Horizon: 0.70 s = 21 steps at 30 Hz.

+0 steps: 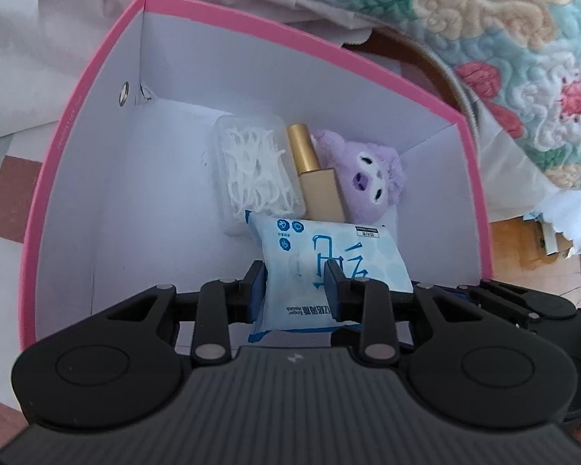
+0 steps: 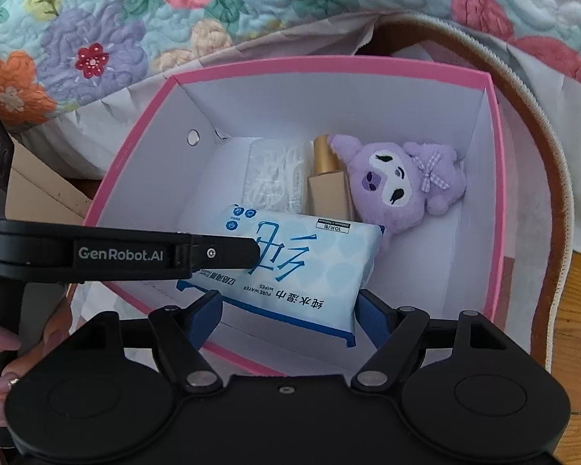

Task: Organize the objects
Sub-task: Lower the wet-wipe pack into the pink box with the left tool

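A pink box with white inside point(image 1: 97, 201) point(image 2: 495, 193) holds a clear case of floss picks point(image 1: 251, 170) point(image 2: 275, 178), a gold bottle point(image 1: 313, 170) point(image 2: 327, 186) and a purple plush toy point(image 1: 364, 174) point(image 2: 399, 178) at its far end. My left gripper point(image 1: 296, 286) is shut on a blue-and-white wet wipes pack point(image 1: 329, 263) point(image 2: 290, 271) and holds it inside the box, near the front wall. The left gripper also shows in the right wrist view point(image 2: 248, 254), reaching in from the left. My right gripper point(image 2: 290, 310) is open at the box's near rim, its fingers either side of the pack's near end.
The box stands on a round wooden table point(image 2: 542, 310) covered partly with white paper point(image 1: 19, 58). A floral quilt point(image 1: 484, 19) point(image 2: 135, 19) lies behind and to the right. A hand point(image 2: 0, 348) holds the left gripper's handle.
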Available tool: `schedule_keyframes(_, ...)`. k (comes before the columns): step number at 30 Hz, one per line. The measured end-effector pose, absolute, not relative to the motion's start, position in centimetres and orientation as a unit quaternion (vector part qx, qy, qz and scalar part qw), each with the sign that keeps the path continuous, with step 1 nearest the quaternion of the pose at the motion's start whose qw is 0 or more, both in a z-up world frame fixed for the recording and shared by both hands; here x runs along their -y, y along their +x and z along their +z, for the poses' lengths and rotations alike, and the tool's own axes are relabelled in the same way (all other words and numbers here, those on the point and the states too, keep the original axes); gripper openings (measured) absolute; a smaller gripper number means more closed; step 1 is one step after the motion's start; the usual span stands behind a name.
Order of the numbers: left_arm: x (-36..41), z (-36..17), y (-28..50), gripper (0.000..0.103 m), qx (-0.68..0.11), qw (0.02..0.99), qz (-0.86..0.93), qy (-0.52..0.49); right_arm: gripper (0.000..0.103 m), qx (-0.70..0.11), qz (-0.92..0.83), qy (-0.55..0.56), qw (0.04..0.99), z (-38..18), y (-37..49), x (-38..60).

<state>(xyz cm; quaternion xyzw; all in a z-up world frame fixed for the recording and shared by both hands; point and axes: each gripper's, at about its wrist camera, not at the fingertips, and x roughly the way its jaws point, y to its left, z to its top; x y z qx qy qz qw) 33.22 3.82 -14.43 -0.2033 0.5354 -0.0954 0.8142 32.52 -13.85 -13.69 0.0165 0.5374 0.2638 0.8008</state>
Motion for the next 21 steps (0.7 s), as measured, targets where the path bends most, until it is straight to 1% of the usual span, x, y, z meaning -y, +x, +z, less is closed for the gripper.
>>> schedule_keyframes(3, -3.6, -15.0, 33.4, 0.030, -0.538, 0.815, -0.091, -0.196, 0.080, -0.542, 0.261, 0.021, 0.799, -14.2, 32.5, 13.8)
schedule_keyframes(5, -3.5, -15.3, 33.5, 0.031, -0.539, 0.814, -0.089, -0.197, 0.080, -0.542, 0.261, 0.013, 0.799, -14.4, 32.4, 13.6)
schedule_keyframes(7, -3.4, -15.6, 33.7, 0.031, -0.540, 0.814, -0.087, -0.197, 0.077, -0.539, 0.255, -0.004, 0.803, -14.6, 32.3, 13.3)
schedule_keyframes(11, -3.1, -15.7, 33.9, 0.033, -0.533, 0.817, -0.085, -0.202, 0.077, -0.539, 0.253, -0.014, 0.803, -14.4, 32.4, 13.3)
schedule_keyframes(14, -3.2, -16.0, 33.7, 0.033, -0.531, 0.816, -0.081, -0.215, 0.076, -0.535, 0.241, -0.044, 0.808, -13.9, 32.1, 12.9)
schedule_keyframes(15, -3.1, -16.1, 33.7, 0.031, -0.531, 0.816, -0.080, -0.213, 0.077, -0.530, 0.239, -0.055, 0.812, -13.6, 31.9, 12.7)
schedule_keyframes(16, -3.0, -16.3, 33.6, 0.031, -0.533, 0.816, -0.080, -0.209, 0.079, -0.521, 0.237, -0.067, 0.817, -13.2, 31.6, 12.6)
schedule_keyframes(18, -2.7, -17.0, 33.5, 0.030, -0.538, 0.814, -0.079, -0.205, 0.079, -0.503, 0.233, -0.090, 0.828, -12.3, 31.2, 12.7)
schedule_keyframes(21, -2.6, -17.8, 33.6, 0.032, -0.538, 0.809, -0.086, -0.221, 0.077, -0.492, 0.249, -0.078, 0.830, -11.3, 30.9, 13.7)
